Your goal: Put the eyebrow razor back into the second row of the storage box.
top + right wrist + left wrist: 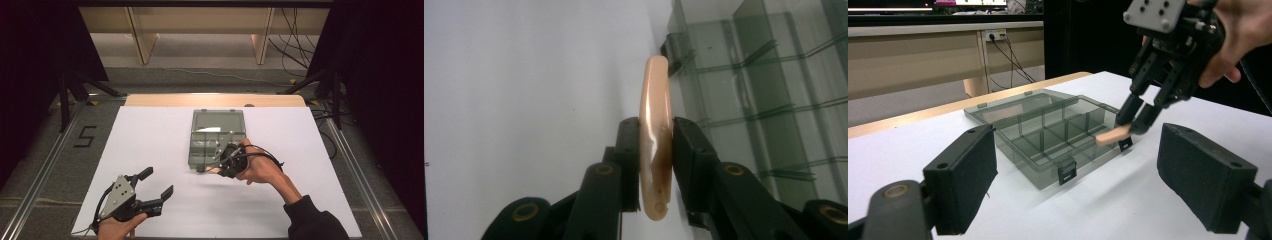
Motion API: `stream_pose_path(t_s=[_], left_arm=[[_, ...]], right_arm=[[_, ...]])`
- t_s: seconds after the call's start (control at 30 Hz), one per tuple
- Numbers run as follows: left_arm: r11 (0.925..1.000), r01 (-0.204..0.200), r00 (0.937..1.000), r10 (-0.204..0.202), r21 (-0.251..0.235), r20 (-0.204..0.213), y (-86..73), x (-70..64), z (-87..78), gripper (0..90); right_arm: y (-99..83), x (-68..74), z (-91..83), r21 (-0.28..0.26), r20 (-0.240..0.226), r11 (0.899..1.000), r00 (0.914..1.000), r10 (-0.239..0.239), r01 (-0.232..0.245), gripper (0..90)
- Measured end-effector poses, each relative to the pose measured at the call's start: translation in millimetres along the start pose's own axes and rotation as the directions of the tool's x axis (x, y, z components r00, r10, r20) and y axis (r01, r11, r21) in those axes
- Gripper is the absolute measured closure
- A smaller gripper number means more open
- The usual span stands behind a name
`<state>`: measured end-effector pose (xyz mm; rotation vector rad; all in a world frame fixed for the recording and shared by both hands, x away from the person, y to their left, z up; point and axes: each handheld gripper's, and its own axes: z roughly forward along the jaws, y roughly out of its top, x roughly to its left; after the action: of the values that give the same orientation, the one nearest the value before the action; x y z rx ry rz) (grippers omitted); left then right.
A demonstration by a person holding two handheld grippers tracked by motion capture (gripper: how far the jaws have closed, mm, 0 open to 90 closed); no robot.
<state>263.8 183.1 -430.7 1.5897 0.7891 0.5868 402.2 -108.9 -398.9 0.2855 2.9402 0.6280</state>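
Nearest the person, the left tongs [159, 184] rest low over the white counter [150, 135] at its near left, held by the left hand [116, 227]; their two black jaws stand wide apart with nothing between them, as the left gripper view confirms, where the padded jaws frame the scene from either side. Farther in, near the counter's middle, the right hand [260, 167] holds the right tongs [204, 169], angled down toward the near right corner of a smoky translucent compartment box [215, 142]. These tongs are clamped on a slim peach-coloured curved piece [655, 145]; in the right gripper view it stands edge-on between the two jaws, its far tip reaching to one of the box's black latches [674, 52]. In the left gripper view the same piece [1113, 134] juts from the right tongs [1137, 120] at the box's front rim, just beside a latch [1124, 144]; whether it touches the rim cannot be told. The box [1048, 132] lies open, its dividers forming empty-looking cells and its lid [218, 120] laid flat on the far side. Beyond the counter's wooden far edge stand pale furniture panels [200, 22] and loose black cables [295, 45] on the floor.
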Motion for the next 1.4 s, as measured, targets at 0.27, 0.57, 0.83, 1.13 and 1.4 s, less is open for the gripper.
stream_pose_path(t_s=[0.27,0.57,0.83,1.13,1.4], left_arm=[[1.0000,0.001,1.0000,-0.001,-0.003,0.001,-0.2,0.0,0.5,16.0],[1.0000,0.000,1.0000,0.000,-0.004,0.002,-0.1,0.0,0.2,16.0],[1.0000,0.002,1.0000,-0.002,-0.005,0.002,-0.1,0.1,0.2,16.0],[1.0000,0.002,1.0000,-0.002,-0.005,0.002,-0.2,0.0,0.3,16.0],[1.0000,0.002,1.0000,-0.002,-0.005,0.002,-0.2,0.0,0.5,16.0]], right_arm=[[5.4,-14.9,-8.1,0.000,0.022,1.000,0.9998,0.005,-0.005,74.5],[4.6,-33.6,-4.7,0.008,0.040,1.000,0.9989,0.025,-0.025,74.5],[2.5,-43.1,1.7,0.025,0.050,0.999,0.9984,0.029,-0.030,74.5],[1.4,-50.6,11.0,0.036,0.043,0.998,0.9982,0.041,-0.042,74.5],[2.1,-53.2,17.3,0.040,0.036,0.998,0.9986,0.038,-0.040,74.5]])
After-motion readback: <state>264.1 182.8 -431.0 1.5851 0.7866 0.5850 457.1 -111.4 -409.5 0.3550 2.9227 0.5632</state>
